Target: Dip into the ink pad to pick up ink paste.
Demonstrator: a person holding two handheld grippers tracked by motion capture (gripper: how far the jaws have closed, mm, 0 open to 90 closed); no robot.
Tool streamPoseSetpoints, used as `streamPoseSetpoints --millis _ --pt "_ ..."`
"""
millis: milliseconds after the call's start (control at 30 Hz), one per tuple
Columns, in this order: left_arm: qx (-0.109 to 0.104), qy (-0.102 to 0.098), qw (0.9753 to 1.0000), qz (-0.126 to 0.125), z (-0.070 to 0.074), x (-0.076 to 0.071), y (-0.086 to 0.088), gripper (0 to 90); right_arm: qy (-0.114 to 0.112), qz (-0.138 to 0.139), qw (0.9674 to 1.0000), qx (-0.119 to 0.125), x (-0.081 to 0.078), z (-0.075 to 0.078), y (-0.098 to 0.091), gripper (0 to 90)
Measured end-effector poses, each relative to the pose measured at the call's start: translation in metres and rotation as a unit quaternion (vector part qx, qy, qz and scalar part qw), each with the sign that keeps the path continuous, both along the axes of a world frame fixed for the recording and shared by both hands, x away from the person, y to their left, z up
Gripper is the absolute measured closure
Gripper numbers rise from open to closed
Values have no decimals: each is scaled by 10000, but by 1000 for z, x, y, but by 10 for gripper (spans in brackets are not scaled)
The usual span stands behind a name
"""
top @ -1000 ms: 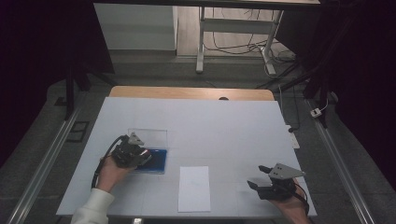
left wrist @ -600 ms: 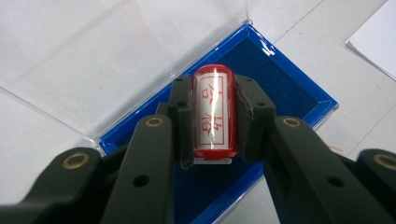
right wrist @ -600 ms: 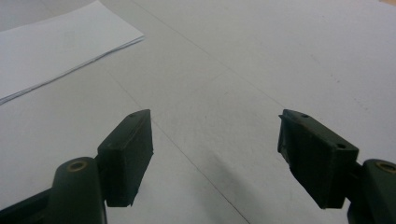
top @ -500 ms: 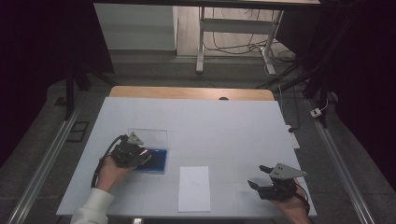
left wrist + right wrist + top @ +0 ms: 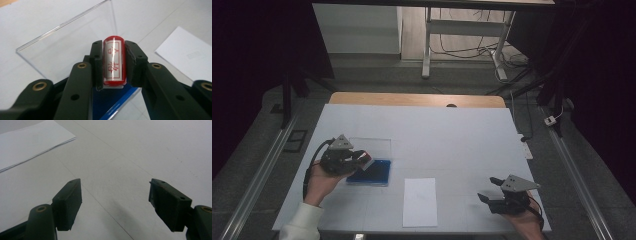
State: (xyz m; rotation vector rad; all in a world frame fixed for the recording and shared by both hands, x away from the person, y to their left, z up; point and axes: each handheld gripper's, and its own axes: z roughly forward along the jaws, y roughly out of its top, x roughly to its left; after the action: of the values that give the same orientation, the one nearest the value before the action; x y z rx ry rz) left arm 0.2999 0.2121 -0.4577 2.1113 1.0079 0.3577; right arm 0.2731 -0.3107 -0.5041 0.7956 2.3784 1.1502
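A red cylindrical stamp [image 5: 113,60] with a white label and red characters is clamped between the pads of my left gripper [image 5: 113,51], which is shut on it. In the high view that left gripper [image 5: 363,159] hangs just above a blue ink pad [image 5: 372,173] at the table's left, and the pad's clear lid [image 5: 373,145] lies open behind it. The blue ink pad [image 5: 110,101] shows under the stamp, with the clear lid [image 5: 62,45] beyond. My right gripper [image 5: 488,189] rests open at the front right, and nothing is between the jaws of the right gripper [image 5: 115,195].
A white sheet of paper [image 5: 420,201] lies at the front middle of the white table [image 5: 452,135], between the two hands. The sheet of paper [image 5: 30,142] is far left of the right jaws. A wooden strip [image 5: 412,99] borders the far edge.
My left gripper has risen a little off the blue pad with the stamp still in its jaws. The right gripper has kept still.
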Motion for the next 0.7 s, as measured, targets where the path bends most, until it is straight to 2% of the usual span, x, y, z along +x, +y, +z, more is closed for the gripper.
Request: streamPoseSetpoints --millis 167,300,433,567,700 --pt "-81 -18 9999 -135 4 -2 -4 698 3 11 10000 4 1 -1 0 262" --pt "-329 3 9990 -291 8 -5 -8 698 8 13 10000 1 1 -1 -1 263" --pt "-259 -22 9990 -360 11 -7 -14 698 14 15 10000 1 1 -1 -1 264" --pt "-391 8 9979 -512 13 -9 -19 698 18 21 10000 13 0 -1 -1 264" --pt "-381 -25 9976 -585 16 -11 -24 698 12 12 10000 9 0 -1 0 264"
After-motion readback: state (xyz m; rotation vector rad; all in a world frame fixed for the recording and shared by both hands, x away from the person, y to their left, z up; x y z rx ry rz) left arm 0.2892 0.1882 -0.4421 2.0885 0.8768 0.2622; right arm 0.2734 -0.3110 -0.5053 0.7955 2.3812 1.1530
